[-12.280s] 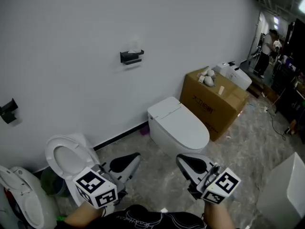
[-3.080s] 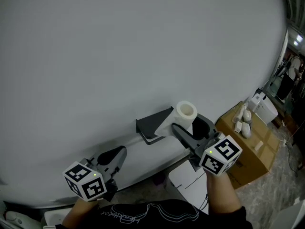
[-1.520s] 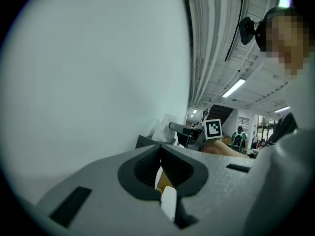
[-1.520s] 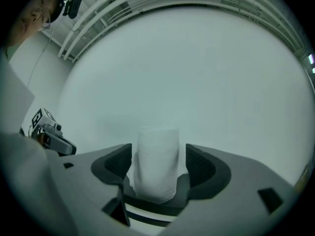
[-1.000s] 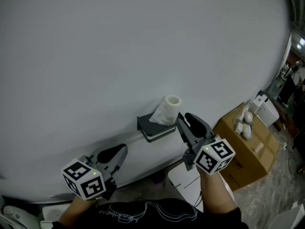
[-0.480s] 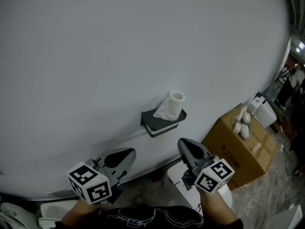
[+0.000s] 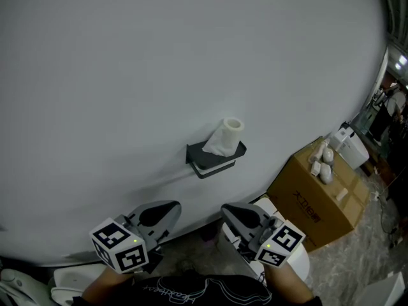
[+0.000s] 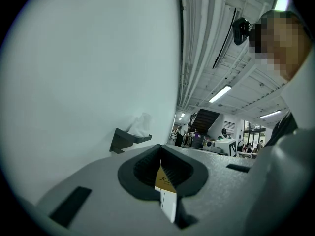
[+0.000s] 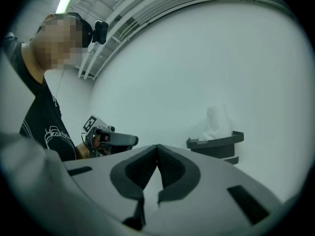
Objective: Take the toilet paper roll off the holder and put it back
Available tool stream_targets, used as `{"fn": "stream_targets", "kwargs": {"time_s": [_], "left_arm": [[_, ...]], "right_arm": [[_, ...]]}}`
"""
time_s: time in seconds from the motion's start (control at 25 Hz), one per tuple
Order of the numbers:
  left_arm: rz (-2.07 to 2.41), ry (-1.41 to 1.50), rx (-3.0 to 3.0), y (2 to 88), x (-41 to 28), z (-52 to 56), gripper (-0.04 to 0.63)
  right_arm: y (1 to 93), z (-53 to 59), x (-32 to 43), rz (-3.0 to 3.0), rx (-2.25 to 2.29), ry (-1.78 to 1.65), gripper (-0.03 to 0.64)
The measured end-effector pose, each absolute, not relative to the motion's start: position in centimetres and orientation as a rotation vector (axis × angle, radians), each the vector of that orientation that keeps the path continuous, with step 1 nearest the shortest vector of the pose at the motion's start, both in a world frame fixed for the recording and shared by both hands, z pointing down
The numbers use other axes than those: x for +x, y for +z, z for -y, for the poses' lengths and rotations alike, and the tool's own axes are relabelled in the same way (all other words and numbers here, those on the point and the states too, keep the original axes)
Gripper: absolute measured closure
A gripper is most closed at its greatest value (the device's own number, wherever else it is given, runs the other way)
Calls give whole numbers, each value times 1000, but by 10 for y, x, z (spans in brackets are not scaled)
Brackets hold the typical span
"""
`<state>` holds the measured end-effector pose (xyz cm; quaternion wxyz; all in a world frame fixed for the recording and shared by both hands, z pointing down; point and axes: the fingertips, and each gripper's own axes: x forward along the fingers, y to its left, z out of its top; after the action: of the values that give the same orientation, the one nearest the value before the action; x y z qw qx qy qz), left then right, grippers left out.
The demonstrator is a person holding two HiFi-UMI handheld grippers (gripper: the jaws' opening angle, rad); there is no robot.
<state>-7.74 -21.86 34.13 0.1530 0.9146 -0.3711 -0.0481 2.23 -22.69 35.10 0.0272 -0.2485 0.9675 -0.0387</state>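
Observation:
A white toilet paper roll (image 7: 225, 137) stands upright on the dark wall-mounted holder (image 7: 215, 157), with a loose sheet hanging down its front. The roll (image 9: 216, 120) and holder (image 9: 216, 144) also show in the right gripper view, and the same roll (image 8: 141, 126) on its holder (image 8: 127, 139) appears faintly in the left gripper view. My right gripper (image 7: 234, 214) is below the holder and apart from it, shut with nothing between its jaws. My left gripper (image 7: 160, 213) hangs lower left, jaws together and empty.
The plain white wall (image 7: 159, 62) fills most of the view. A brown cardboard box (image 7: 316, 190) with small white items on top stands at the right. Part of a white toilet (image 7: 280, 260) shows below the right gripper.
My right gripper has let go of the roll, shut, and pulled down and back from the holder. The roll stays standing on the holder. The left gripper has barely moved.

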Motion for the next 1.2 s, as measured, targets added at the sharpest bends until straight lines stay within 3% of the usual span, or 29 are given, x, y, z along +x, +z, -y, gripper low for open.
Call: {"fn": "stream_targets", "kwargs": {"time_s": [1.2], "left_arm": [[1076,-132,2589,355,-83,206,589]], "right_arm": [[367,222,30,-2935,-815,-247,614]]}}
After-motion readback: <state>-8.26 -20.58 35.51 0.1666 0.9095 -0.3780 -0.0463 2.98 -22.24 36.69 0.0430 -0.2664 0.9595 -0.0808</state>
